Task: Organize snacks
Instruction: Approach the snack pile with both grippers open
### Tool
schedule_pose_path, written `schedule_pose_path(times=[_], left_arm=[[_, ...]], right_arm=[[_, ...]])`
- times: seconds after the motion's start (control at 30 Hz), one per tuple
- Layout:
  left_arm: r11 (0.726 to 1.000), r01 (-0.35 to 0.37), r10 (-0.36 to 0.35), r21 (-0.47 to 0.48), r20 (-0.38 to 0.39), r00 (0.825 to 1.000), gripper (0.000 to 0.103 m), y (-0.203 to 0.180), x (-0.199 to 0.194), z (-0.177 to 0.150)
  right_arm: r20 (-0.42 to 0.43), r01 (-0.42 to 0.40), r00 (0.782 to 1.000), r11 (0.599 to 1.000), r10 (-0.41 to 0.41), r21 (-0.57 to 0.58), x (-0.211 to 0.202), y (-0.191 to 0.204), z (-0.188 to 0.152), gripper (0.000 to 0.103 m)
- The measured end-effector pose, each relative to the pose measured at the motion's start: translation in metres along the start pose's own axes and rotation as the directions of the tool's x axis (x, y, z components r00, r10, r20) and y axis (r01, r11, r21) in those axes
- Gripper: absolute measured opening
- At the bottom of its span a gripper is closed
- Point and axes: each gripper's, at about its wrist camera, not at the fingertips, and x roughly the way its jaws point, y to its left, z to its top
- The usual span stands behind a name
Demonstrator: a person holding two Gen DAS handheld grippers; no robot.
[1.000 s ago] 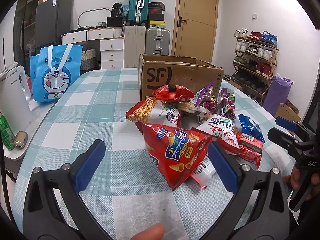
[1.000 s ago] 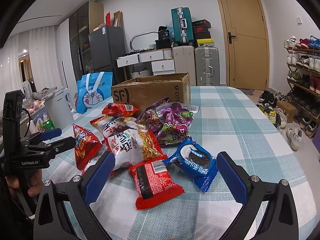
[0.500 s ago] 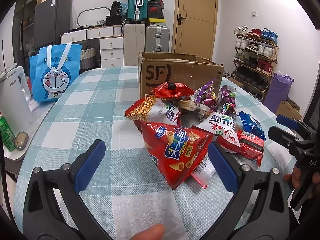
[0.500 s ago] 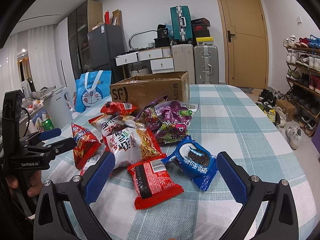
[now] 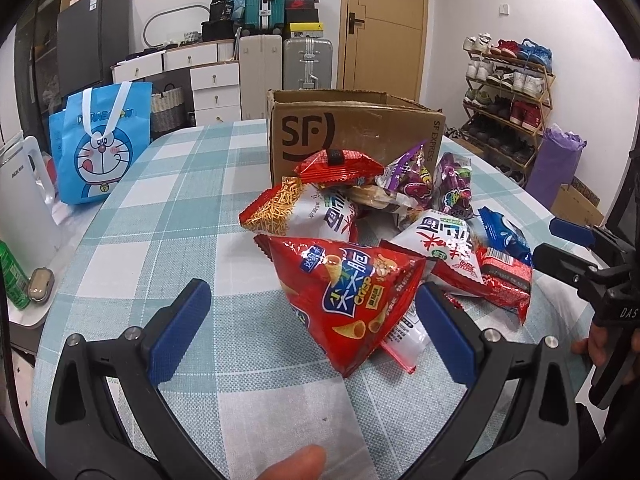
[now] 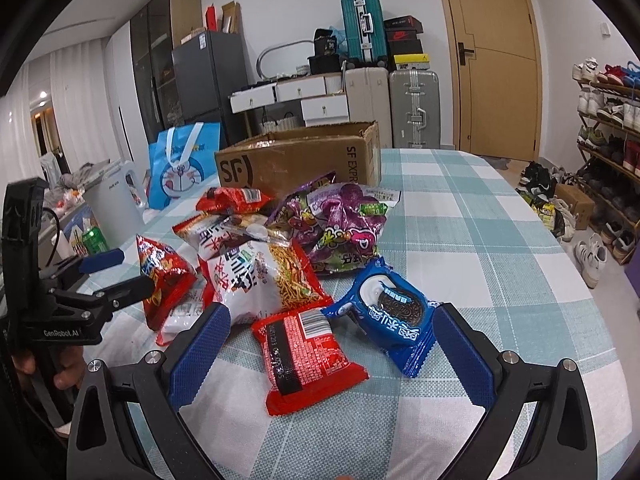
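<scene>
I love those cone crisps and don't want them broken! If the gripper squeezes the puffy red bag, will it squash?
Probably a bit. The red crisp bag looks puffed with air, so it should give before the crisps crack. Its shiny film may slip between the open left gripper pads. It likely weighs little.

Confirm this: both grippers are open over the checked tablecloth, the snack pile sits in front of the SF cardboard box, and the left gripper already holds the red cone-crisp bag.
Not quite. The left gripper holds nothing: the left wrist view shows its jaws spread wide on either side of the red cone-crisp bag, which lies on the checked tablecloth. The rest stands: the right gripper is open too, and the snack pile sits in front of the SF cardboard box.
</scene>
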Motion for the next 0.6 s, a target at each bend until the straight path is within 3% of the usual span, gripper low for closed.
schedule_pose_path(times=[0.3, 0.6], left_arm=[[0.999, 0.039, -0.039, -0.015, -0.052, 0.998, 0.102, 0.003, 0.015, 0.006], [0.997, 0.074, -0.076, -0.022, -0.101, 0.992, 0.102, 0.003, 0.027, 0.008]], right_arm=[[-0.114, -0.047, 0.993, 0.998, 0.042, -0.034, 0.015, 0.009, -0.005, 0.103], [-0.212, -0.121, 0.971, 0.992, 0.113, -0.028, 0.029, 0.015, -0.011, 0.100]])
